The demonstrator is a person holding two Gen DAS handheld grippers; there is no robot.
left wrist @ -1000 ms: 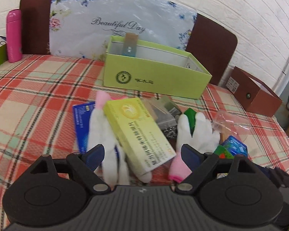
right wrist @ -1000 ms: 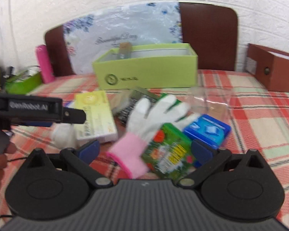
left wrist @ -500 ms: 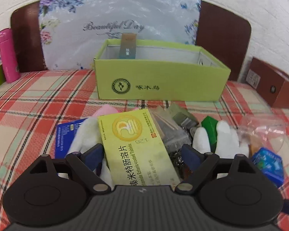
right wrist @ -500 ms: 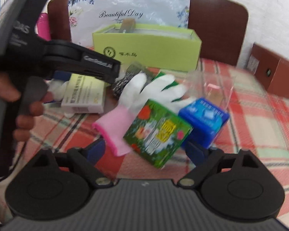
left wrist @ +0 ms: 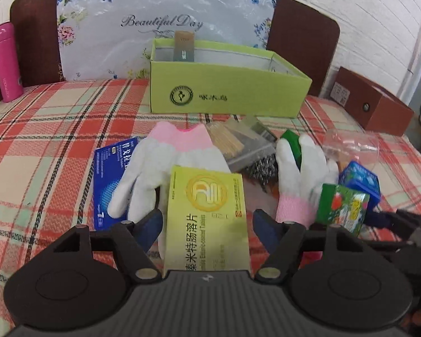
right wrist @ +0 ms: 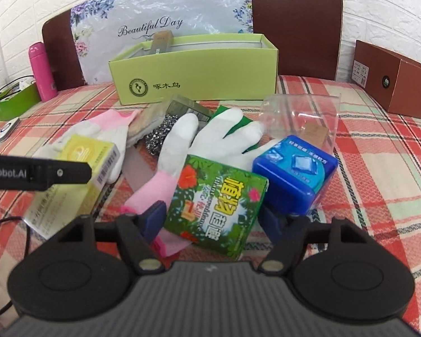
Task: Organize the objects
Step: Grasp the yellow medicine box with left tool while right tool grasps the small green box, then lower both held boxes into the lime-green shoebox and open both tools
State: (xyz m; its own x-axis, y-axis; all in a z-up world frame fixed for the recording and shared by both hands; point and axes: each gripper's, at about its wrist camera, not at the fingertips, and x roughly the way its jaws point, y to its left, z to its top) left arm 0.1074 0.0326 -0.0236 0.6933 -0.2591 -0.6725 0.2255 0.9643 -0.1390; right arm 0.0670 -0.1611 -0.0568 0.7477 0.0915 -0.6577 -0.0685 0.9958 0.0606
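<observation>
A yellow medicine box (left wrist: 207, 210) lies tilted on a white glove with a pink cuff (left wrist: 176, 151). My left gripper (left wrist: 207, 221) straddles this box, its jaws closing, with a sliver of gap showing at each pad. A green flowered box (right wrist: 216, 202) rests on a second white glove (right wrist: 210, 137). My right gripper (right wrist: 213, 219) has it between its closing jaws, the pads just off its sides. The open lime-green shoe box (left wrist: 227, 95) stands behind the pile, with a slim grey pack upright inside it.
A blue tub (right wrist: 294, 174), a clear plastic bag (right wrist: 300, 115), a steel scourer (left wrist: 259, 168), a toothpick pack (left wrist: 227, 140) and a blue packet (left wrist: 109, 174) lie on the plaid cloth. A pink bottle (left wrist: 7, 61) stands far left, a brown box (left wrist: 376, 109) far right.
My left gripper swung over the yellow box and its jaws narrowed around it. The right gripper came down closer onto the green box, jaws narrowing too.
</observation>
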